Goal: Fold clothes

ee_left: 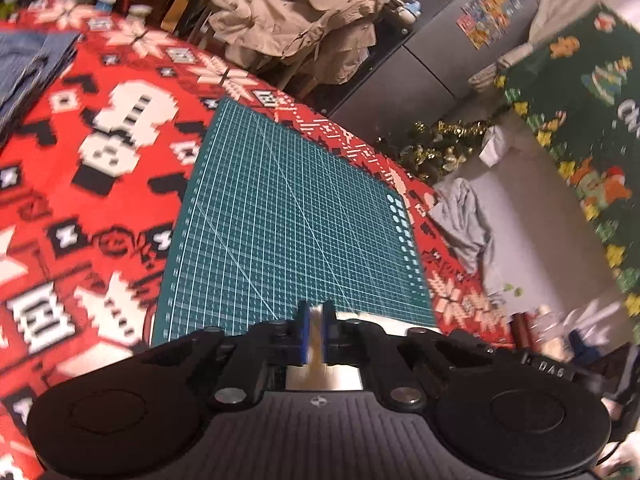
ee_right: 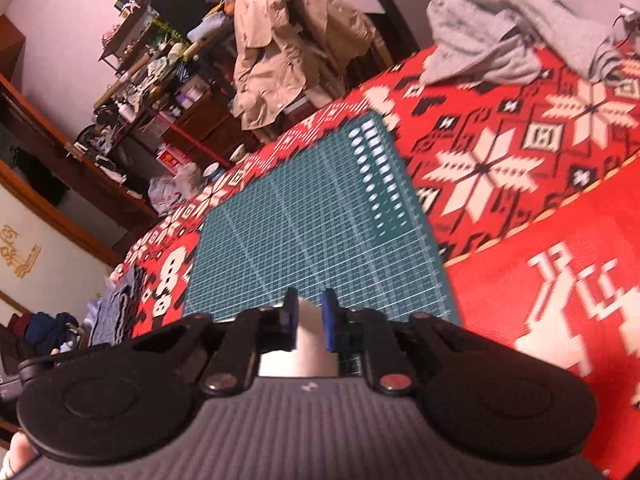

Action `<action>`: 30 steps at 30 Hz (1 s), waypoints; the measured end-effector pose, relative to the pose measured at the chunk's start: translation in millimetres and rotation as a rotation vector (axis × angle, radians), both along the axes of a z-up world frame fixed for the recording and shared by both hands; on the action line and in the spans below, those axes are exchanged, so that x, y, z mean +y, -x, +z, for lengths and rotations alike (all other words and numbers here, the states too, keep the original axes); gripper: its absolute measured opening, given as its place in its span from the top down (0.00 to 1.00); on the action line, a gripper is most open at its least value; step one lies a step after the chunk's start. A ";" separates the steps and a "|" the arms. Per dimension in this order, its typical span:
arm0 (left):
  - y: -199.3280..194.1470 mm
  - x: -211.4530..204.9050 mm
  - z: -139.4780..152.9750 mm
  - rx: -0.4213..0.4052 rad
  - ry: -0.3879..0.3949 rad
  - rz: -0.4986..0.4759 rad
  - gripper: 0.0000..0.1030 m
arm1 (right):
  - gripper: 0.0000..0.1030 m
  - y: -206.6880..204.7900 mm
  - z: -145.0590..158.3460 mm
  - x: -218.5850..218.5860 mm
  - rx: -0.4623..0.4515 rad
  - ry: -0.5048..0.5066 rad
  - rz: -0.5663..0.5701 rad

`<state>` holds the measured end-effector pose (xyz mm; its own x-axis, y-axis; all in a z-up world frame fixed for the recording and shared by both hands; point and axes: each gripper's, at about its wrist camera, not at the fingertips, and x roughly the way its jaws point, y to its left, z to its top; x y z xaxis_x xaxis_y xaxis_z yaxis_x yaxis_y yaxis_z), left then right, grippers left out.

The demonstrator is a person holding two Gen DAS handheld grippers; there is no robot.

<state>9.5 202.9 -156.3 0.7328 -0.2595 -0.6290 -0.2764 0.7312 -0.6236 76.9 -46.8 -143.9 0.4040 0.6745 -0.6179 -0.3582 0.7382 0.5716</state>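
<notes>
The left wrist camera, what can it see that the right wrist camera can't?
Only the left wrist view shows the grey fridge with stickers, the green Christmas blanket, gold tinsel and the left gripper.

Only the right wrist view shows the cluttered wooden shelves, the plain red cloth with white marks and the right gripper.

Both show the green cutting mat, the red patterned tablecloth, the beige jacket, the crumpled grey garment and folded blue clothes.
</notes>
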 end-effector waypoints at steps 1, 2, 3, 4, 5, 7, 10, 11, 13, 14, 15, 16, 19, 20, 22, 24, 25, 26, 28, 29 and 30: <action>3.3 3.0 -1.1 0.002 0.027 0.010 0.82 | 0.88 1.9 1.8 -3.3 0.003 -0.002 0.000; 7.1 4.9 -1.8 0.004 0.046 0.013 0.71 | 0.85 4.0 3.6 -6.7 0.005 -0.004 0.000; 11.8 5.8 -2.3 0.001 0.058 0.011 0.70 | 0.83 7.1 5.7 -10.5 0.003 -0.007 0.003; 16.7 5.1 -2.1 -0.001 0.066 0.011 0.71 | 0.83 11.9 7.7 -14.0 0.001 -0.004 0.009; 22.5 5.4 -3.1 -0.002 0.083 0.008 0.71 | 0.83 16.7 9.7 -17.5 -0.002 -0.001 0.014; 34.2 5.8 -5.2 -0.003 0.117 0.001 0.71 | 0.81 26.8 13.2 -22.6 -0.002 0.005 0.033; 52.3 5.1 -12.1 -0.006 0.191 -0.003 0.71 | 0.75 44.1 18.6 -26.2 -0.010 0.027 0.067; 58.2 4.2 -14.7 -0.008 0.212 -0.004 0.72 | 0.74 50.0 20.7 -25.8 -0.020 0.042 0.079; 68.5 2.4 -20.4 -0.011 0.254 -0.007 0.74 | 0.73 61.1 24.7 -24.2 -0.035 0.067 0.107; 73.0 1.5 -23.5 -0.012 0.275 -0.009 0.74 | 0.72 65.7 26.5 -23.1 -0.038 0.074 0.121; 76.4 0.4 -26.9 -0.014 0.301 -0.014 0.74 | 0.72 71.3 28.2 -21.6 -0.040 0.077 0.131; 79.1 -0.9 -30.0 -0.020 0.331 -0.020 0.74 | 0.72 77.0 29.8 -20.1 -0.041 0.081 0.142; 82.7 -1.9 -39.5 -0.044 0.403 -0.017 0.74 | 0.72 90.6 33.7 -15.3 -0.042 0.089 0.164; 83.1 -1.6 -42.7 -0.052 0.423 -0.016 0.74 | 0.72 94.4 34.7 -13.9 -0.043 0.093 0.170; 82.6 -2.0 -47.0 -0.052 0.449 -0.014 0.75 | 0.72 100.8 37.0 -11.0 -0.045 0.101 0.179; 83.0 -3.8 -45.1 -0.055 0.425 -0.013 0.85 | 0.72 105.2 38.8 -9.7 -0.048 0.107 0.184; 83.8 -4.7 -43.3 -0.059 0.407 -0.012 0.96 | 0.72 107.3 40.2 -9.5 -0.051 0.109 0.185; 84.7 -5.6 -41.4 -0.063 0.391 -0.011 0.95 | 0.72 109.3 41.4 -9.5 -0.054 0.111 0.186; 90.3 -7.4 -35.4 -0.074 0.396 -0.002 0.96 | 0.72 112.0 43.4 -10.6 -0.059 0.113 0.188; 93.5 -8.4 -31.8 -0.078 0.397 0.001 0.96 | 0.72 113.3 44.1 -10.7 -0.061 0.114 0.191; 96.8 -9.8 -27.1 -0.082 0.376 0.001 0.96 | 0.72 114.3 44.1 -9.4 -0.060 0.115 0.198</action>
<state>-87.3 193.1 -183.4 0.7769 -0.4606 -0.4292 -0.2150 0.4466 -0.8685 -37.4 -56.2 -99.8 0.3095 0.6707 -0.6741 -0.5332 0.7094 0.4610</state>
